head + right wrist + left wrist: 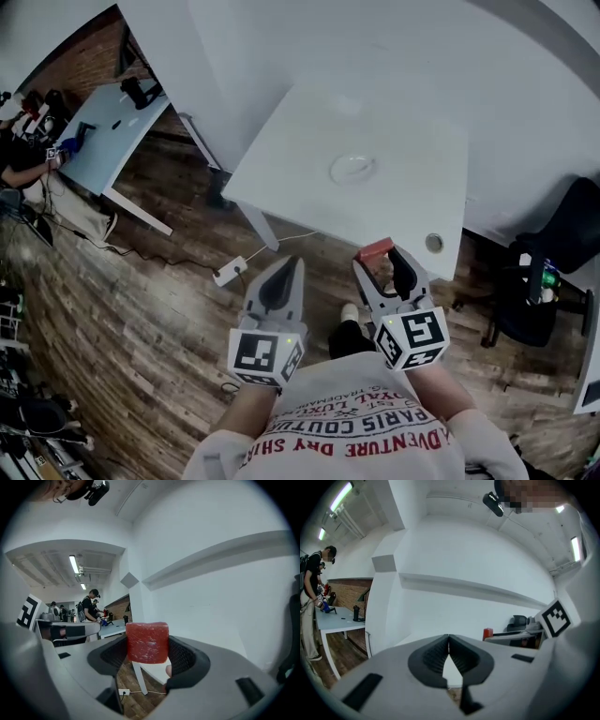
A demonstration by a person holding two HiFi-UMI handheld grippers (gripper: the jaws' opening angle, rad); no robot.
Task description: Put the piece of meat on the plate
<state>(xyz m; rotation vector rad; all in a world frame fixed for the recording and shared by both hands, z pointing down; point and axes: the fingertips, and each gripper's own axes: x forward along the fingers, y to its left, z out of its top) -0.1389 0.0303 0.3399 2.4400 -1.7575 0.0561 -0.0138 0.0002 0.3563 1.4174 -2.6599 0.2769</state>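
Observation:
A red block of meat [147,642] sits clamped between the jaws of my right gripper [147,654]. In the head view the meat [375,249] shows at the tip of the right gripper [377,260], just short of the white table's near edge. A white plate [352,169] lies near the middle of the white table [281,150], well ahead of both grippers. My left gripper [296,262] is held beside the right one over the floor, its jaws shut with nothing between them [449,640]. From the left gripper view the meat [487,633] shows as a small red piece at the right.
A round cable hole [433,243] sits in the table's near right corner. A black office chair [539,272] stands to the right. A power strip [229,273] and cable lie on the wooden floor. People work at a blue-topped table [103,127] far left.

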